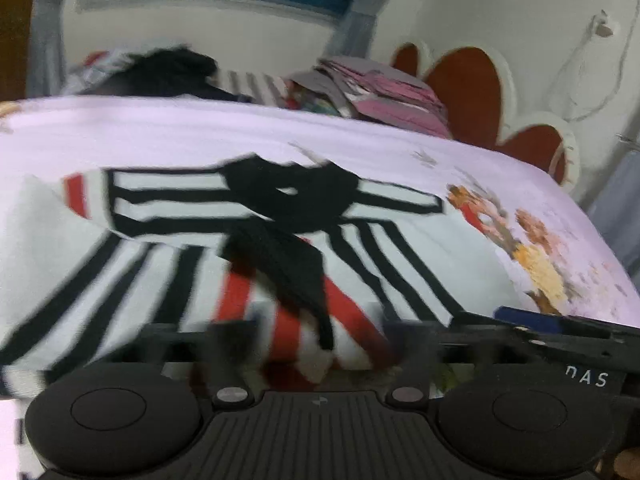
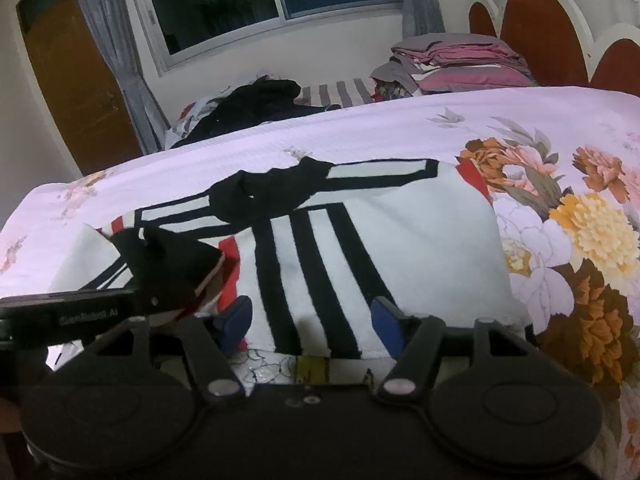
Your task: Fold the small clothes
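Left wrist view: the striped shirt [image 1: 280,240] lies spread on the floral bedspread [image 1: 200,132]; left gripper [image 1: 316,344] blurred, its fingers apart, gripping nothing.

Right wrist view: right gripper [image 2: 312,320] fingers apart over the shirt's near hem, unclamped.

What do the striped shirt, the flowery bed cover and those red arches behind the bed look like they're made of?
Striped shirt: soft matte knit, likely cotton or a blend; it drapes and creases, with a black ribbed-looking collar.
Flowery bed cover: woven cloth, matte, with a fine ridged texture and printed blooms.
Red arches of the headboard: smooth reddish-brown panels in cream frames, possibly painted wood or padding; I cannot tell which.
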`<state>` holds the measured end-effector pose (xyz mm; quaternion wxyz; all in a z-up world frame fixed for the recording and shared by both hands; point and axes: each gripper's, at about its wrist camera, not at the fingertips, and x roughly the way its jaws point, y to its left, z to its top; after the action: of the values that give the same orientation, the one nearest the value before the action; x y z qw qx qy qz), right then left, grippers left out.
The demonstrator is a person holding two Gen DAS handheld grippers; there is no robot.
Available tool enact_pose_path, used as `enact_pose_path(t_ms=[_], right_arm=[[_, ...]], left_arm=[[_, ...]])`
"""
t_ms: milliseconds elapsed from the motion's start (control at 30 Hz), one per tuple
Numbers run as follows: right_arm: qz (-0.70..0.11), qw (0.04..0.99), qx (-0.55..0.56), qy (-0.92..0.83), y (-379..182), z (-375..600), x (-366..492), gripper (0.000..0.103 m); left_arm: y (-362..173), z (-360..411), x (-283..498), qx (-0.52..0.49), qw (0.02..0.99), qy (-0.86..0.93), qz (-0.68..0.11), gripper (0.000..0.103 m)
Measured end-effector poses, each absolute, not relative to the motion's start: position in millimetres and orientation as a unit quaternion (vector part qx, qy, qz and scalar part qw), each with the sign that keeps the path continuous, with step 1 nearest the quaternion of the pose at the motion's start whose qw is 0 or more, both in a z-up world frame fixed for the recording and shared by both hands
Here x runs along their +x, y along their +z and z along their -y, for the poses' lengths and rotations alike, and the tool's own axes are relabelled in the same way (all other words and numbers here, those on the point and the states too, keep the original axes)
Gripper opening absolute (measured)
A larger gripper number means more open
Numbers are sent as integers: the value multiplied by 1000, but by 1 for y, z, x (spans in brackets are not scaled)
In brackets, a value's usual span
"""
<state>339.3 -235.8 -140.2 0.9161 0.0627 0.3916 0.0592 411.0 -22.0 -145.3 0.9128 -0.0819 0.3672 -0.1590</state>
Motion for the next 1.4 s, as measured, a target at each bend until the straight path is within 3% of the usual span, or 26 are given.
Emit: enact_pose_path(t_ms=[100, 600, 700, 767, 800, 867, 967, 1000, 1167, 1267, 1400], right_arm=[[-388, 917, 66, 70, -138, 232, 340, 73], [-401, 903, 3, 155, -153, 126, 371, 71], [-417, 898, -1, 144, -162, 120, 381, 48], [-421, 897, 1, 134, -164, 121, 386, 23], [-420, 898, 3, 132, -164, 123, 387, 21], [-410, 903, 14, 131, -157, 129, 387, 7], [-380, 917, 28, 116, -138, 147, 383, 7], [-372, 922, 30, 107, -133, 156, 382, 6], [-384, 919, 56, 61, -135, 205, 384, 6], [-404, 911, 70, 41, -150, 222, 381, 6], [-433, 896, 96, 22, -169, 237, 379, 9]], left_arm=[[-136, 10, 398, -79, 925, -147, -341, 87], [-139, -130, 355, -56, 939, 18, -338, 87], [-153, -140, 351, -51, 936, 24, -348, 87], [-160, -138, 352, -44, 935, 23, -352, 87], [-165, -135, 354, -40, 935, 19, -352, 87], [-171, -128, 361, -30, 936, 11, -352, 86], [-178, -118, 370, -20, 938, 6, -347, 86], [-178, -116, 371, -20, 939, 6, -342, 82], [-185, -107, 385, -27, 937, -8, -349, 36], [-188, -104, 385, -43, 935, -12, -352, 30], [-191, -105, 385, -46, 931, -15, -363, 29]])
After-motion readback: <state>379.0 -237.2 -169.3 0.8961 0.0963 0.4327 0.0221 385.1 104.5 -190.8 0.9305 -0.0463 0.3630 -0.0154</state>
